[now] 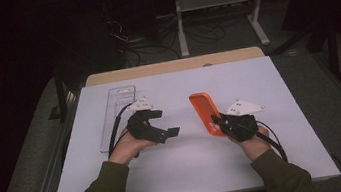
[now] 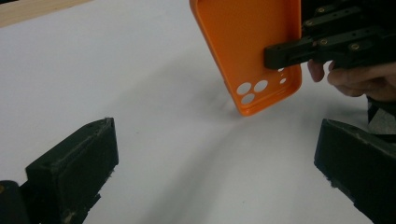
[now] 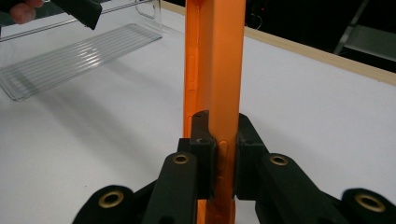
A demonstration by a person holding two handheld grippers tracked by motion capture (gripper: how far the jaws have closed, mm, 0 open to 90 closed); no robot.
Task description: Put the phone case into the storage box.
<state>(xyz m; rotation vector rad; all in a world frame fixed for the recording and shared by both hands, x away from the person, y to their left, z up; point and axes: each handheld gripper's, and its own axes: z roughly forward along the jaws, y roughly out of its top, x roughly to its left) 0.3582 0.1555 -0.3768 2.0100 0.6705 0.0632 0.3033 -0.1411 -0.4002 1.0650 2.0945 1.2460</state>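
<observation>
A clear plastic tray (image 1: 116,114) lies at the left of the white desk (image 1: 189,174), just beside the left tongs (image 1: 164,123), which hang released, jaws spread wide over bare surface. Between the two hands the desk is open. To the right, the right tongs (image 1: 218,120) are clenched on one long edge of an orange phone case (image 1: 205,112), held up on its side and tilted, its camera-hole corner low near the desk. Bare white desk runs on behind the case to the wooden far edge (image 1: 174,65).
</observation>
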